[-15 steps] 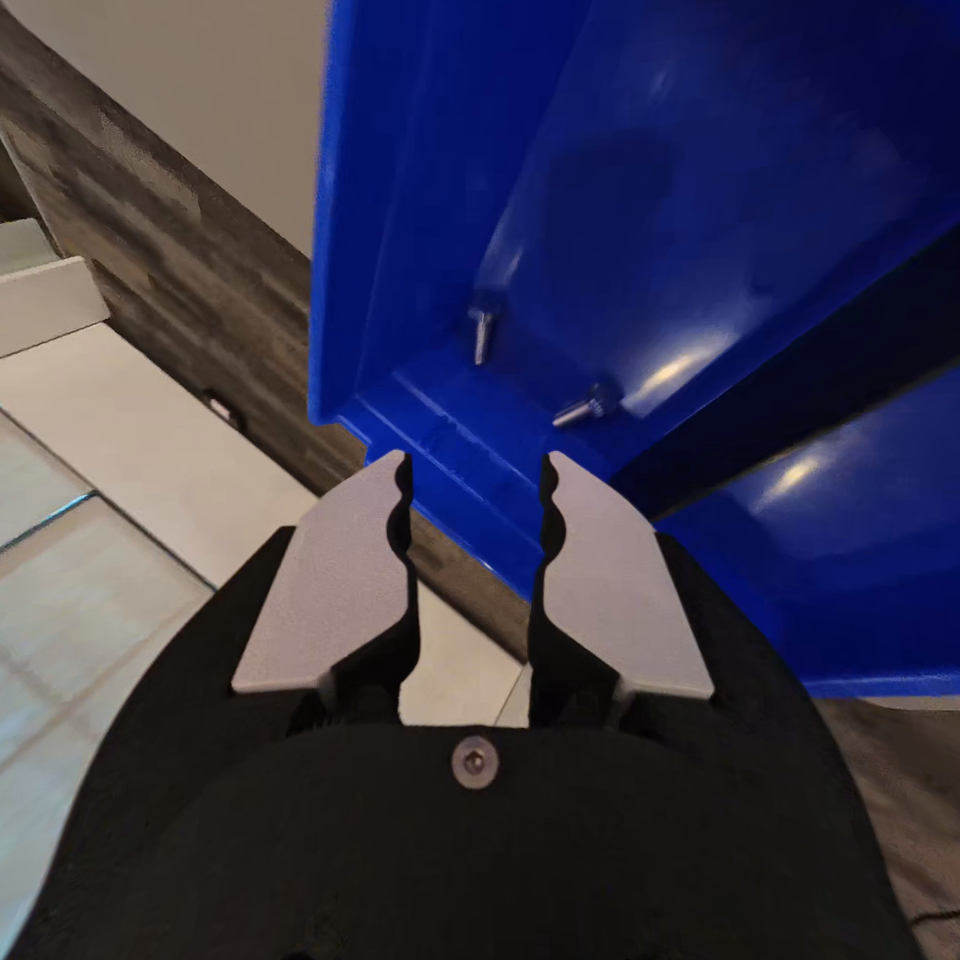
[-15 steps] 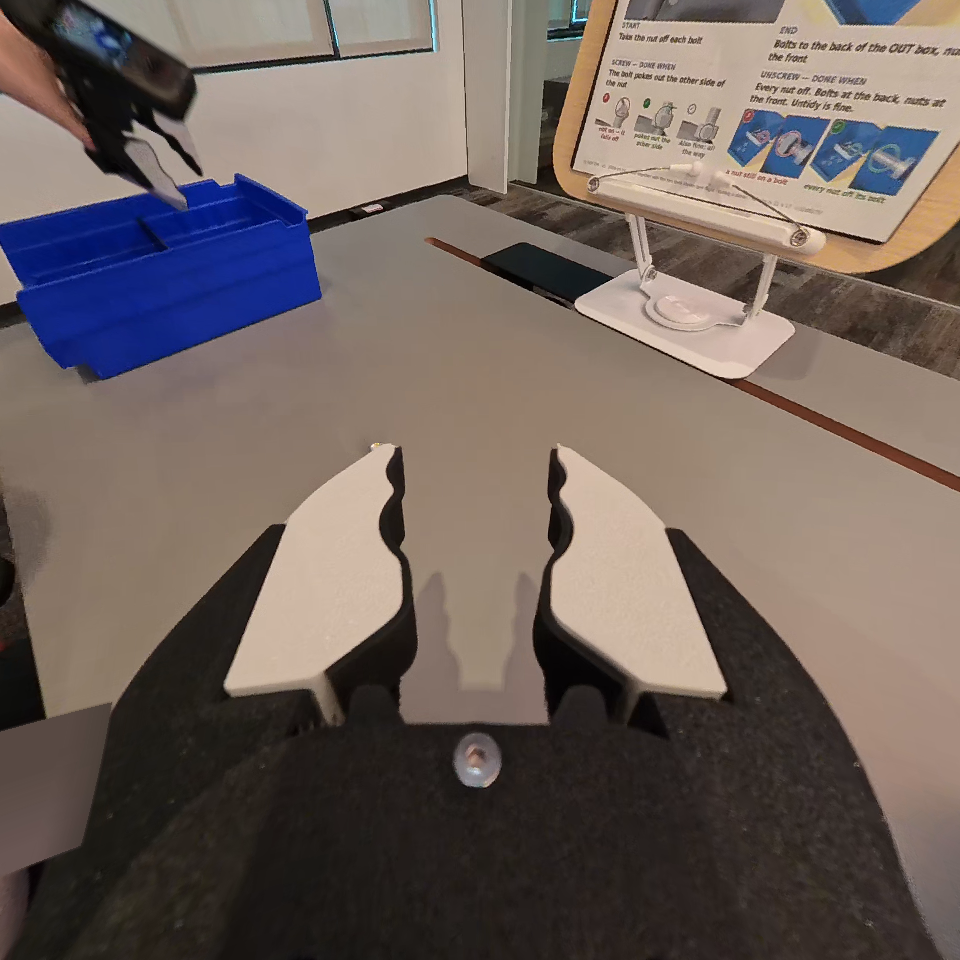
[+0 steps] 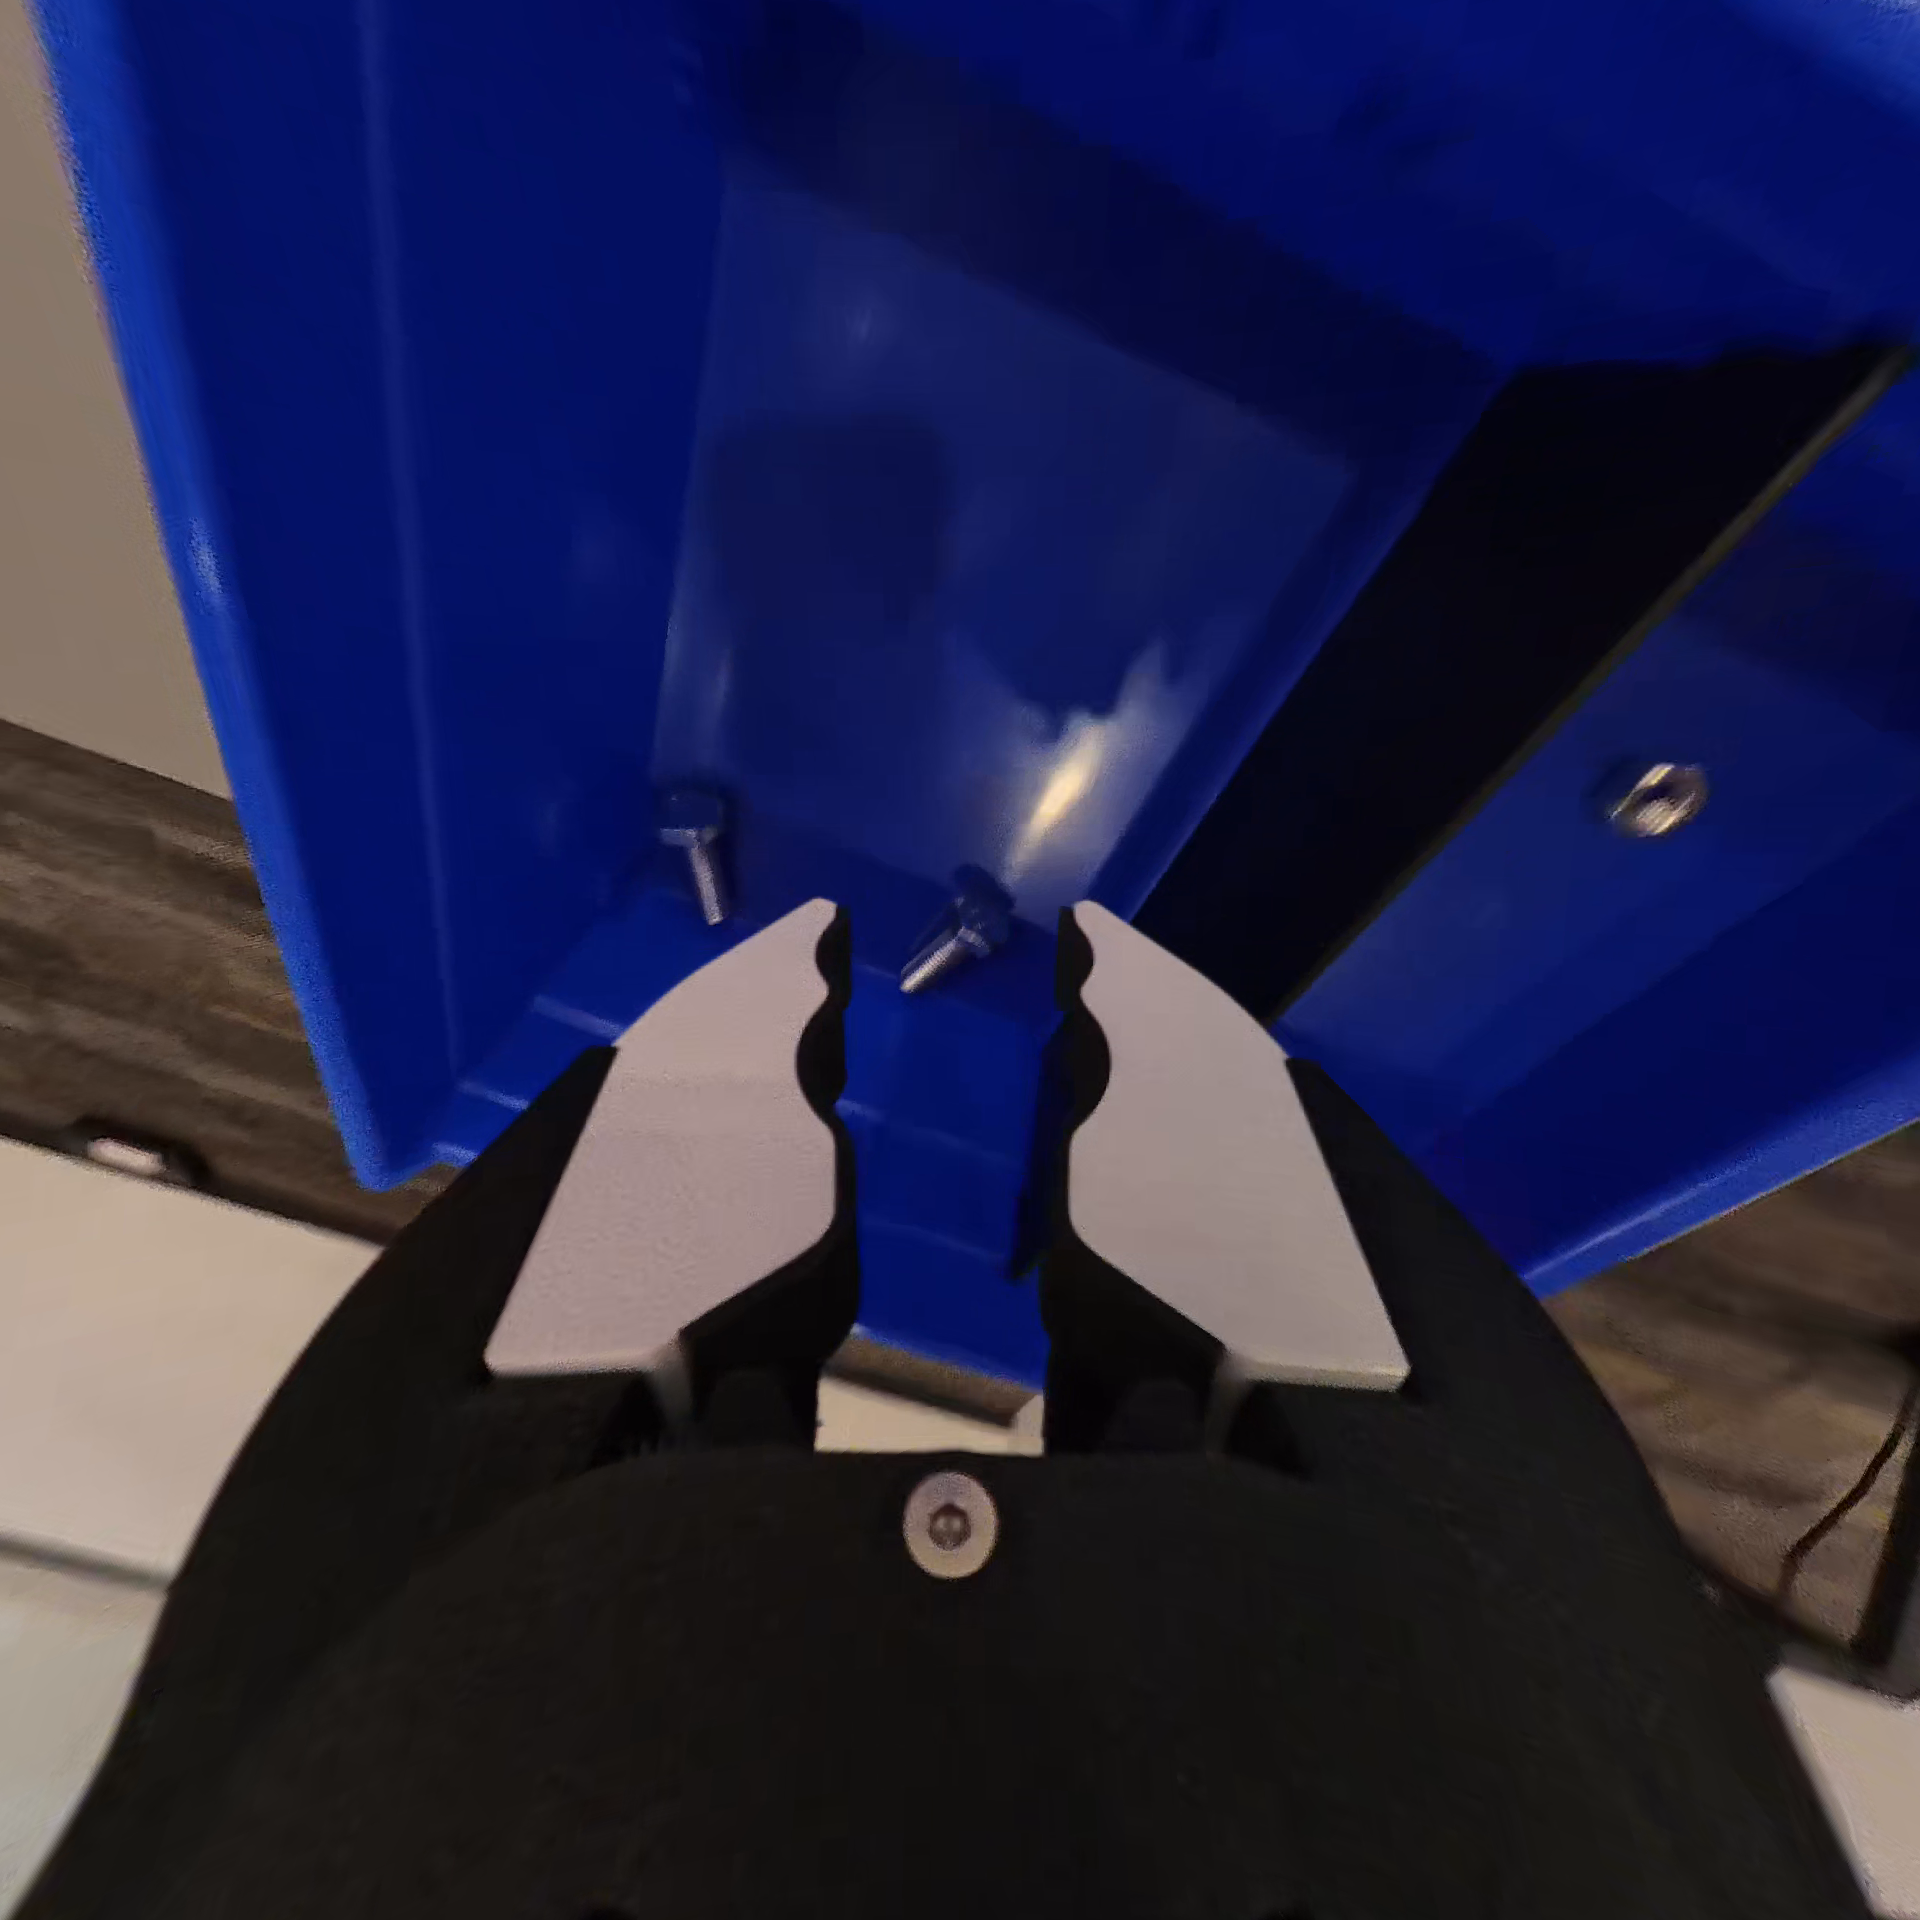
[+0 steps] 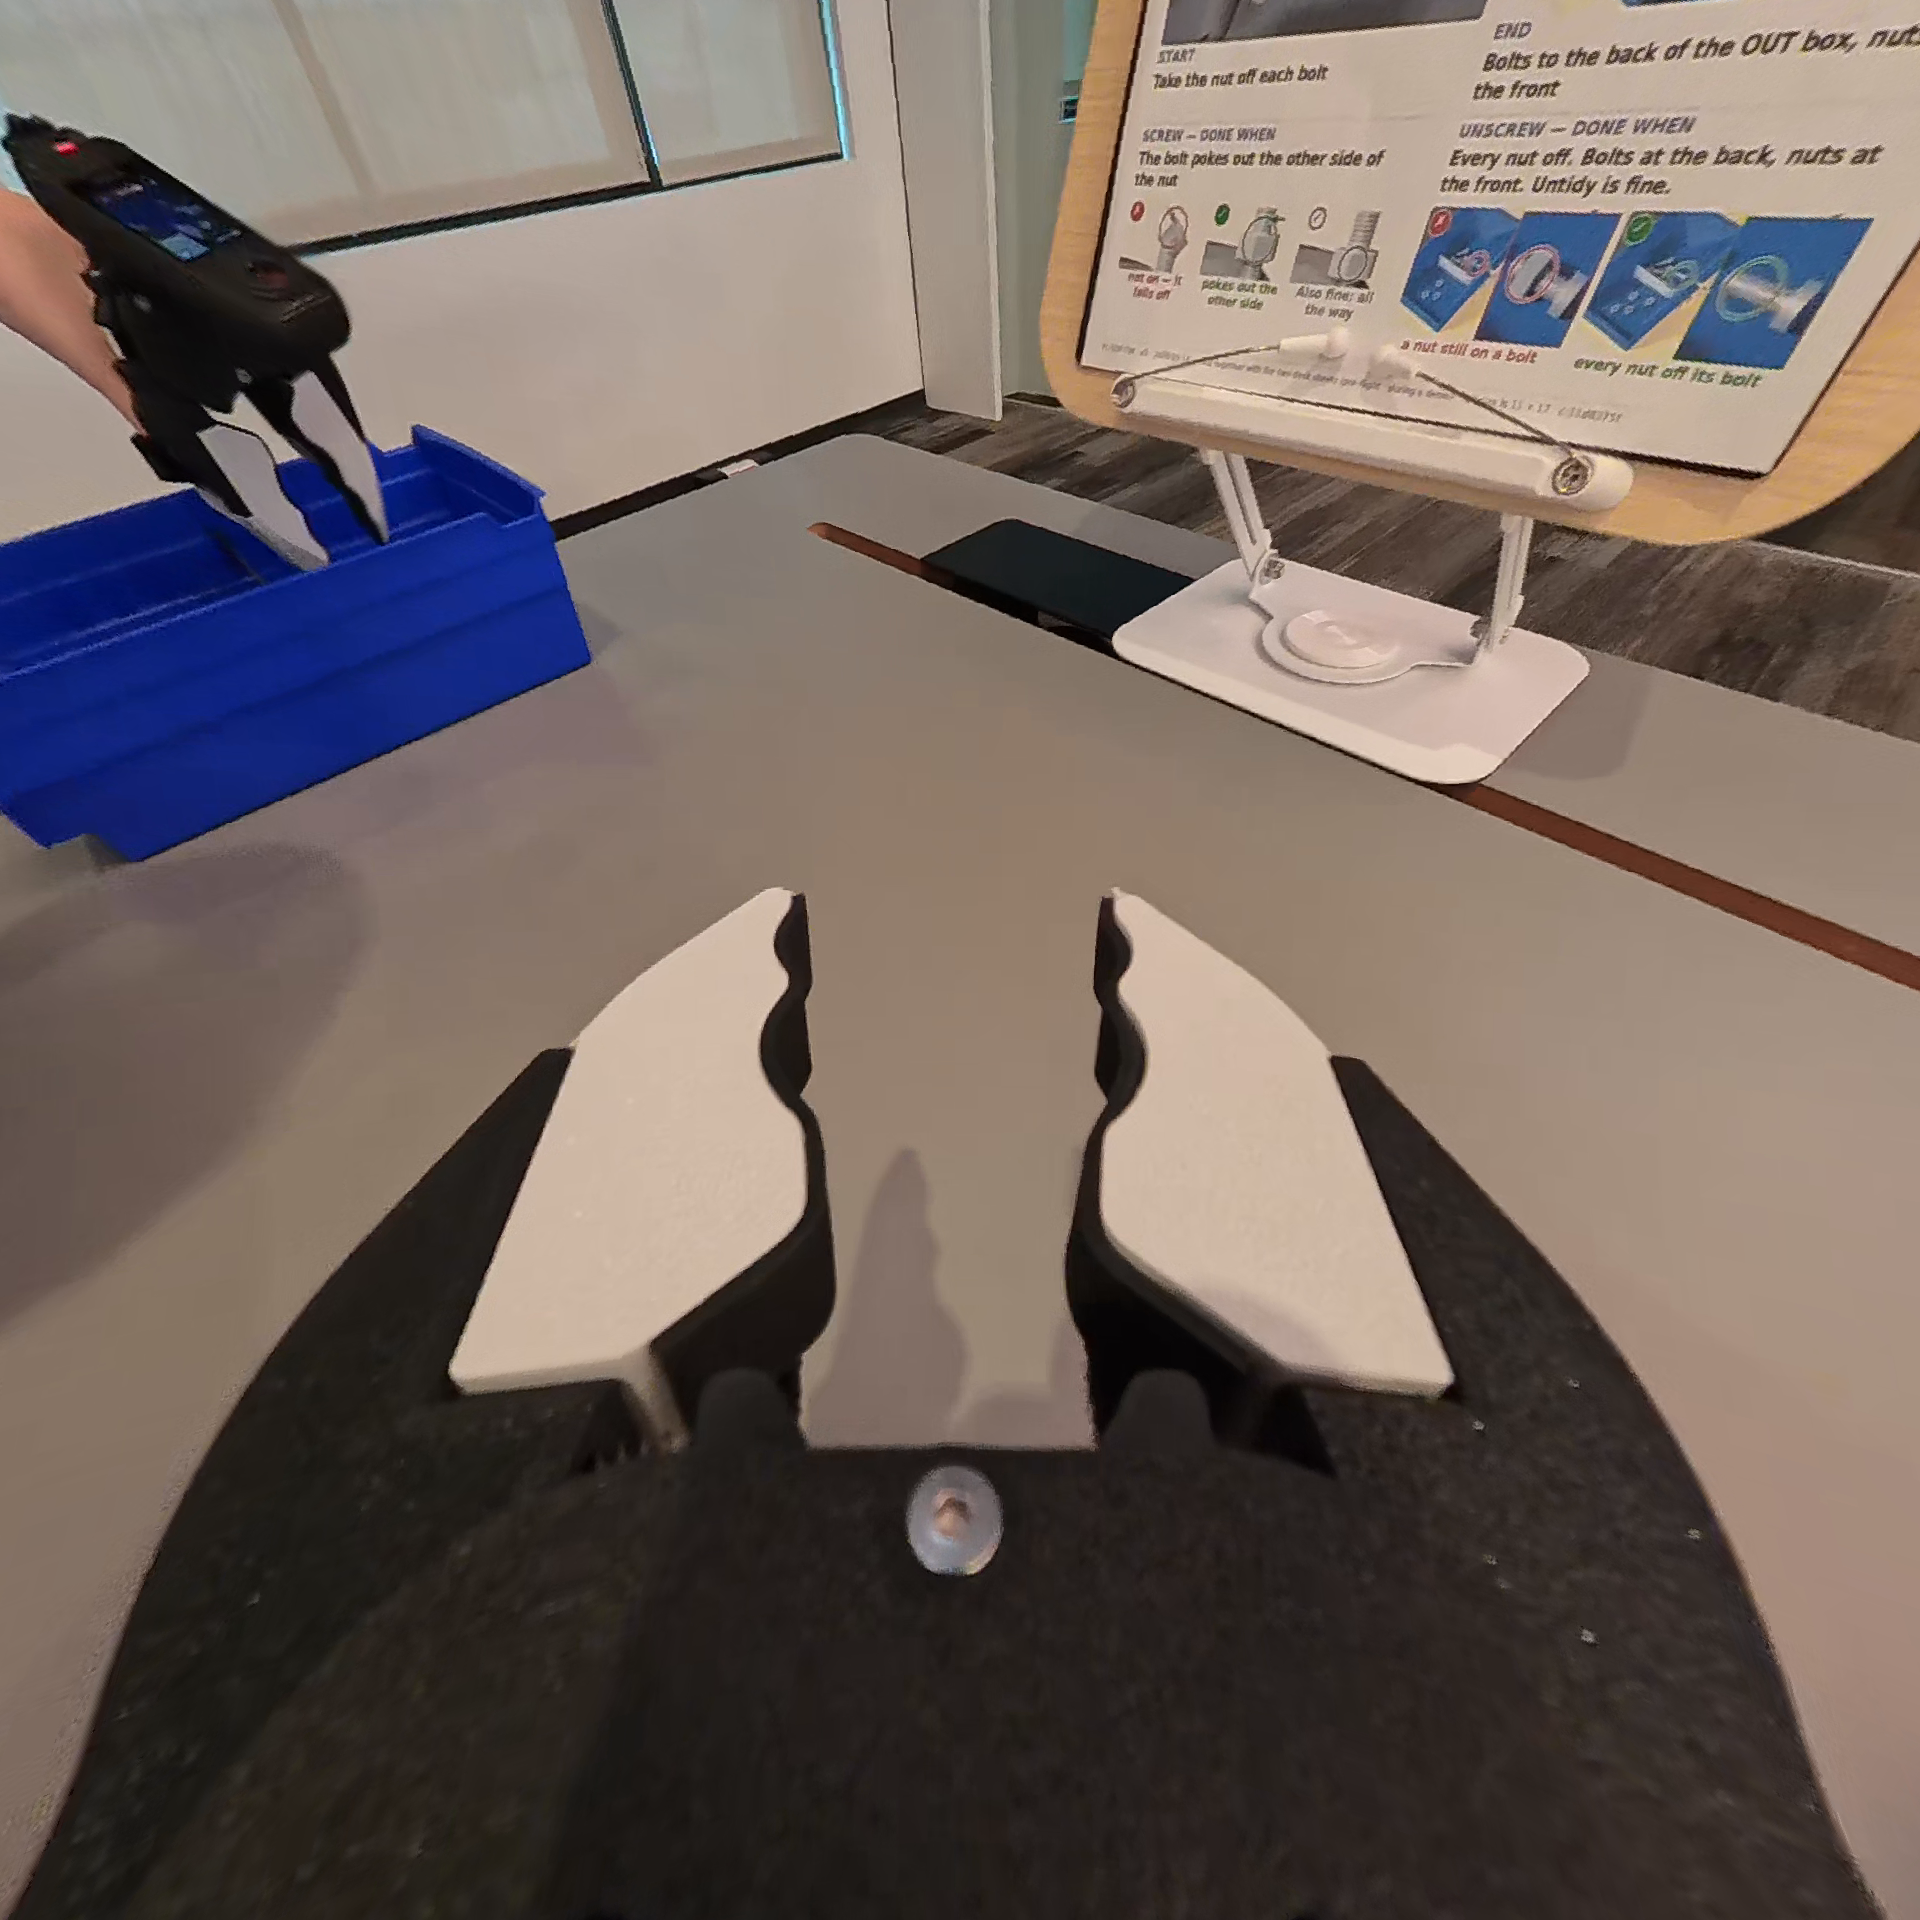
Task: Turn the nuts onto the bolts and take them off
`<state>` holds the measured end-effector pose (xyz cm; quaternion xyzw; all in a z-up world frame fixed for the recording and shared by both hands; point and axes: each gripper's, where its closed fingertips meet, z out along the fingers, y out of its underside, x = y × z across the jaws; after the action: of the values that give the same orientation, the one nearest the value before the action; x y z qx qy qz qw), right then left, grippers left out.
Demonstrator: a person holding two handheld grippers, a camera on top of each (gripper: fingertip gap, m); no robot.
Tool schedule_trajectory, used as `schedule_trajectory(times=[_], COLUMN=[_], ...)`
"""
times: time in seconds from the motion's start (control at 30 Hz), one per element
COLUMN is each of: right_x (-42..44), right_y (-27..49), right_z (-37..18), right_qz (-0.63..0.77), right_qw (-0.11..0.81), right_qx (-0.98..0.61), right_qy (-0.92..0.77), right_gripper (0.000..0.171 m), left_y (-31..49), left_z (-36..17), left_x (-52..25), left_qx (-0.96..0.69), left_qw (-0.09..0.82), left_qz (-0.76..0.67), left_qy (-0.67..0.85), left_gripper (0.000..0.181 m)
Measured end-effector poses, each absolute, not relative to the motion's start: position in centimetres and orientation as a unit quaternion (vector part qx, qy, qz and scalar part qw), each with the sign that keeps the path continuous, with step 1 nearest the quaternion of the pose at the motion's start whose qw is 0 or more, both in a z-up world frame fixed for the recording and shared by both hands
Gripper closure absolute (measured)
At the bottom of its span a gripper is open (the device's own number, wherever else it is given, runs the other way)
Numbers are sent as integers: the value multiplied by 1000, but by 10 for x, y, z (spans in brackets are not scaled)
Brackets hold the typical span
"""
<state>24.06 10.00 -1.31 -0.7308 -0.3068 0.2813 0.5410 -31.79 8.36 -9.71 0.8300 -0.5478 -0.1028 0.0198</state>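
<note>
A blue bin with a dark divider holds two silver bolts. One bolt lies at the near left corner, the other bolt lies just ahead of my left gripper. That gripper is open and empty, its tips inside the bin. A silver nut lies in the compartment past the divider. In the right wrist view the left gripper reaches into the bin at far left. My right gripper is open and empty above the grey table.
An instruction board on a white stand stands at the table's back right, with a black flat device beside it. A brown seam crosses the table. A hand holds the left gripper. White wall and wood-pattern floor lie behind. The left gripper's tips are roughly 55 centimetres from the right gripper's. To the silver nut: left tips about 12 centimetres, right tips about 50 centimetres.
My left gripper has come down and forward into the bin, so its tips now flank the nearer bolt. The right gripper has stayed over the table, open.
</note>
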Motion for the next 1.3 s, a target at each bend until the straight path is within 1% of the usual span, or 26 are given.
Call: schedule_trajectory(times=[0.27,0.43,0.6,0.77,1.13,1.3], right_x=[226,220,226,232,231,235], right_y=[124,127,126,125,125,123], right_z=[-19,-22,-19,-15,-17,-14], right_qz=[309,343,338,331,324,330], right_qw=[540,534,544,554,551,555], right_qx=[-721,-715,-712,-710,-712,-707], right_qy=[-305,-293,-288,-283,-291,-286], right_gripper=[119,120,120,121,120,120], left_y=[71,72,68,65,65,68], left_z=[-117,-129,-144,-152,-157,-154], left_x=[-359,-364,-363,-364,-370,-364], left_qx=[765,737,726,715,706,722], left_qw=[143,177,202,208,221,189], left_qz=[-149,-147,-126,-112,-125,-123], left_qy=[-610,-635,-645,-658,-661,-654], left_gripper=[145,148,152,159,161,161])
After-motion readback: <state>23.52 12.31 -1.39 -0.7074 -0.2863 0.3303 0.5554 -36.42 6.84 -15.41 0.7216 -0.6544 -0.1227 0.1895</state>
